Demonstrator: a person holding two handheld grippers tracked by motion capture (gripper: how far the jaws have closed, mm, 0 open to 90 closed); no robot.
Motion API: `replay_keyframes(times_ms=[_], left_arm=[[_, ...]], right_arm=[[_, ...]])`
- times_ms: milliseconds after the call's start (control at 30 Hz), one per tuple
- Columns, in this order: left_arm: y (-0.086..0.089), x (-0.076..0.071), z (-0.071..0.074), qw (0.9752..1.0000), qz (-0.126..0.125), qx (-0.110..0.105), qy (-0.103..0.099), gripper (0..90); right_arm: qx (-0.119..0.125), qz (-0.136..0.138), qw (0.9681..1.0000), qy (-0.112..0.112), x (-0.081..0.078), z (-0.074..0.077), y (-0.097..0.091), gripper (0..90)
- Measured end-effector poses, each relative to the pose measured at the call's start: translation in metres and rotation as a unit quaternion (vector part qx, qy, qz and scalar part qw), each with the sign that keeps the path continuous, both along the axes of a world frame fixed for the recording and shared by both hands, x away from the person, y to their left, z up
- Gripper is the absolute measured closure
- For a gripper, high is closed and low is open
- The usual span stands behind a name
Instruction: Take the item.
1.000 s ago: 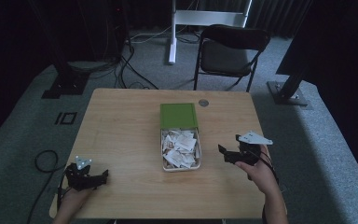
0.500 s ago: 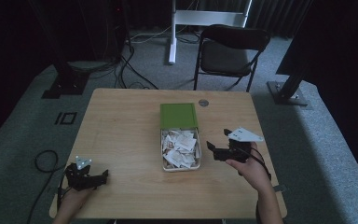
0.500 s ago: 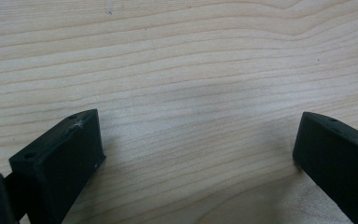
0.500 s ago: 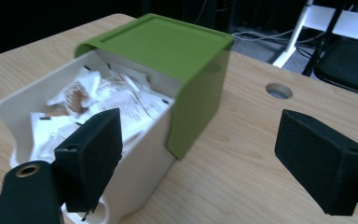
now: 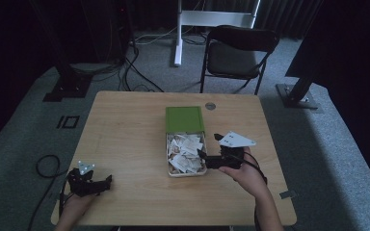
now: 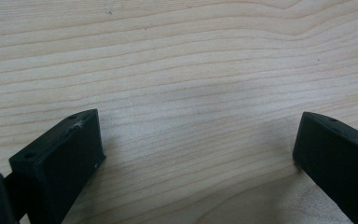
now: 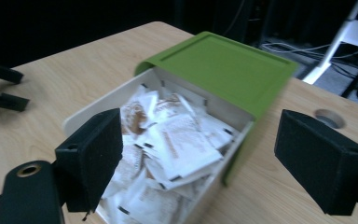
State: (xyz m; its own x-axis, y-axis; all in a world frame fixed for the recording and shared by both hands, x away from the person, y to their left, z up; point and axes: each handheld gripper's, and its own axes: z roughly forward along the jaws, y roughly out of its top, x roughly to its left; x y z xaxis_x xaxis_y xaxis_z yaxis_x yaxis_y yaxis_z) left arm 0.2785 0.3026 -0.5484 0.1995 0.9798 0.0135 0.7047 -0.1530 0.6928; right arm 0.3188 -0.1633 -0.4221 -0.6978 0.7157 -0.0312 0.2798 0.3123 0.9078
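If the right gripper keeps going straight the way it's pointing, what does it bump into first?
Probably the white box of paper packets. The right gripper, open, points at its open end from just beside it, so the rim or the packets come first; depth is hard to judge. The green lid sits further back.

Our right claw point(image 7: 200, 154) hangs wide open over the white box point(image 7: 81, 116), jaws spread either side of the paper packets point(image 7: 177, 140) heaped inside. The green lid point(image 7: 219, 65) covers its far half, and the other claw point(image 7: 0, 88) rests across the bench point(image 7: 65, 70).
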Motion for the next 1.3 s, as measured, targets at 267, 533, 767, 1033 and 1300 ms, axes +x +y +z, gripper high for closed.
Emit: replay_keyframes(times_ms=[267,533,767,1033,1300], left_arm=[[0.0,0.0,0.0,1.0,0.0,0.0,0.001,2.3],[0.0,0.0,0.0,1.0,0.001,-0.001,0.0,2.3],[0.0,0.0,0.0,1.0,0.001,-0.001,0.0,2.3],[0.0,0.0,0.0,1.0,0.0,-0.001,0.0,2.3],[0.0,0.0,0.0,1.0,0.0,-0.001,-0.001,2.3]], right_arm=[[0.003,0.027,0.9996,0.012,-0.003,-0.009,0.02,19.2],[-0.003,0.044,0.9988,0.02,-0.006,-0.017,0.033,22.7],[-0.016,0.063,0.9973,0.035,-0.012,-0.033,0.046,26.0],[-0.028,0.075,0.9956,0.05,-0.013,-0.048,0.058,26.2],[-0.033,0.075,0.9948,0.061,-0.012,-0.059,0.063,28.7]])
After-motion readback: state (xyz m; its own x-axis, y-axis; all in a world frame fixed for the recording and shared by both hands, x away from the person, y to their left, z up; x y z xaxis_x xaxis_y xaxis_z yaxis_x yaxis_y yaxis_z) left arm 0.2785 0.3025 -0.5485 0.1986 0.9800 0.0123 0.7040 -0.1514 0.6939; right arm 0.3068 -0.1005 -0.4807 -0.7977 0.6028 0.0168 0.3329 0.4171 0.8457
